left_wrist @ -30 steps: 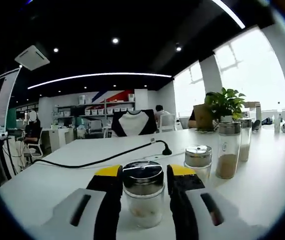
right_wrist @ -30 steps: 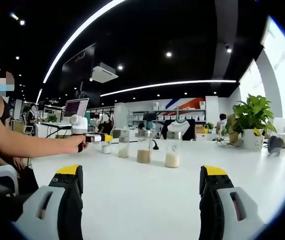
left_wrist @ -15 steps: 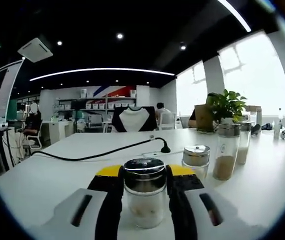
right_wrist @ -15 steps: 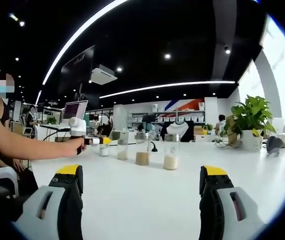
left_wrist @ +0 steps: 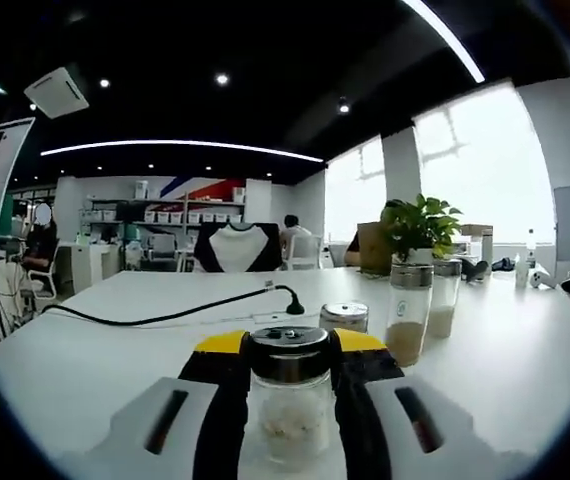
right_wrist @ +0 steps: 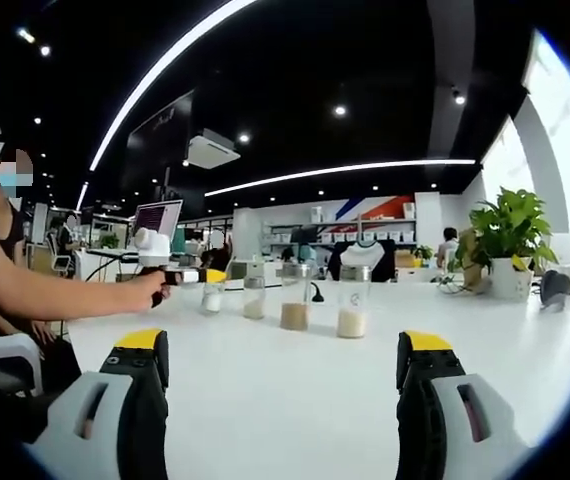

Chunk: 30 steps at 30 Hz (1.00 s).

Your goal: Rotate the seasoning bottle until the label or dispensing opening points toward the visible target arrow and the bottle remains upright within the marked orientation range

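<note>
At the bottom centre of the left gripper view, the left tool (left_wrist: 283, 400) is clamped on the seasoning bottle (left_wrist: 287, 400), which stands upright on the white surface (left_wrist: 85, 370), its long axis vertical, jaws pressing both sides. Just beyond, toward centre right, stand a short shaker (left_wrist: 345, 318) and two taller jars (left_wrist: 408, 315). In the right gripper view, the right tool (right_wrist: 280, 400) gapes apart over bare surface, well short of the bottle row. No target arrow can be made out.
</note>
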{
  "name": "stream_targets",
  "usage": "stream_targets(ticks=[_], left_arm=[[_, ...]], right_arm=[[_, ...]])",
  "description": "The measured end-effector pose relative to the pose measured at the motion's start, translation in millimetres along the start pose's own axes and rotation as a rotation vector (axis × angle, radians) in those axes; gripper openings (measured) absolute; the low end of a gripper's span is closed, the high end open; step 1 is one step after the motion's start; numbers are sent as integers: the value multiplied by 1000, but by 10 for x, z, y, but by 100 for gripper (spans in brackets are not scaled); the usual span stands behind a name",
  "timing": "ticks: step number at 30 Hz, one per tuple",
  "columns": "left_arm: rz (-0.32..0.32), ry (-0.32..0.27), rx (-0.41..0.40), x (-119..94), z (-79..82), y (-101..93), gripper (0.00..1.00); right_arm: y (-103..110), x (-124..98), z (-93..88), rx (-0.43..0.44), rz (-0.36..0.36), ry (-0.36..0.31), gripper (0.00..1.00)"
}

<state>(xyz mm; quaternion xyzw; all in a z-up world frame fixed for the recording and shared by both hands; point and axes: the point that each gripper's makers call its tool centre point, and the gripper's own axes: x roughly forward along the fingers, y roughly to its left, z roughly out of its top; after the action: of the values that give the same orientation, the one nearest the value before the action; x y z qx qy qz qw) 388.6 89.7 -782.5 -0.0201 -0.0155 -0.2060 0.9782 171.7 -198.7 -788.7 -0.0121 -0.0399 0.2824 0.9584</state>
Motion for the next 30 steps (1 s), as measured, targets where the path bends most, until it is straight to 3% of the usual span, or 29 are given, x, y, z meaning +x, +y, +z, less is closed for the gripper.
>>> stream_targets(ticks=[3, 7, 11, 18, 21, 23, 26, 30], left_arm=[[-14, -11, -5, -56, 19, -71, 32], [-76, -22, -5, -157, 80, -306, 32], [-141, -38, -2, -252, 153, -543, 32], [-197, -60, -42, -393, 266, -809, 32], [-246, -59, -75, -473, 308, -958, 32], [-277, -59, -83, -513, 312, -1040, 32], [-350, -42, -119, -593, 285, -1220, 32], [-458, -49, -106, -735, 282, -1540, 32]], right_arm=[[6, -1, 13, 1, 2, -3, 97], [32, 15, -6, 3, 11, 2, 96], [127, 51, -19, 0, 34, 2, 95], [363, 110, -29, -33, 107, 8, 87], [413, 131, -23, -40, 114, 11, 86], [433, 152, -26, -33, 117, 14, 79], [498, 190, -67, 1, 127, 29, 76], [676, 253, -133, 6, 166, 59, 73]])
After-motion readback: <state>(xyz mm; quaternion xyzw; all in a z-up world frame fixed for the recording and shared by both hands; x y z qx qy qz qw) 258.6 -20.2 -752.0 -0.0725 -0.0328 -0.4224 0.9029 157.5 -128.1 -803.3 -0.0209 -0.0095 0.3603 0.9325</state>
